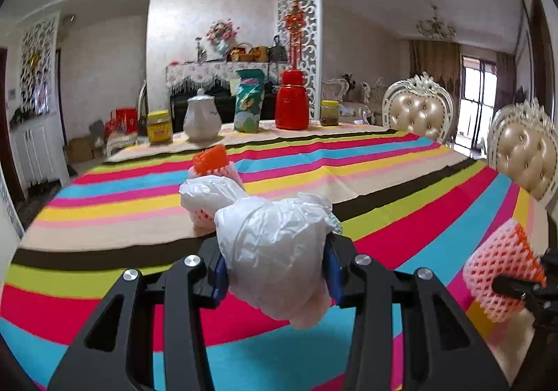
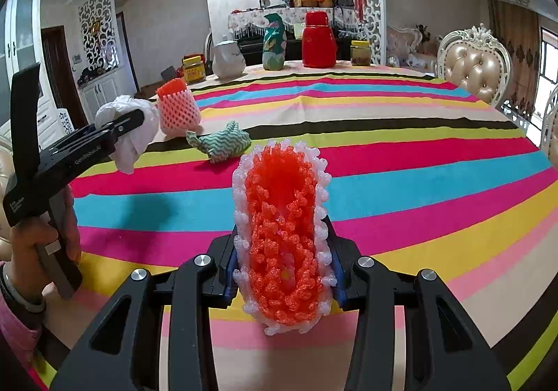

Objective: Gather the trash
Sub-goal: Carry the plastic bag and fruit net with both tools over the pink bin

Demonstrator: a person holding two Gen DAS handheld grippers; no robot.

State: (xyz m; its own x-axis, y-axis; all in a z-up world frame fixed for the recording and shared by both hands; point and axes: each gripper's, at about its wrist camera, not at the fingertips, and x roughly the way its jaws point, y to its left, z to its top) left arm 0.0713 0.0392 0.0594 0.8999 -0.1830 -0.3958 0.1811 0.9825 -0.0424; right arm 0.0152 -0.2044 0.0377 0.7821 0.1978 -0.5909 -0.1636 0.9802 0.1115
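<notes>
Left claw [image 1: 275,272] clenched on a crumpled white plastic bag [image 1: 275,251]; right claw [image 2: 284,272] clenched on a foam fruit net [image 2: 282,237], its long axis running forward along the fingers. Both loads hang above the striped surface [image 2: 418,181]. A second foam net [image 2: 176,112] and a green zigzag cloth [image 2: 219,143] lie ahead, nearer the left claw; no bin visible; open room to the right.

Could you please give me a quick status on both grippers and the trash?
Left gripper shut on white plastic bag. Right gripper shut on foam fruit net. Second foam net and green-striped wad on striped tablecloth, uncollected.
</notes>
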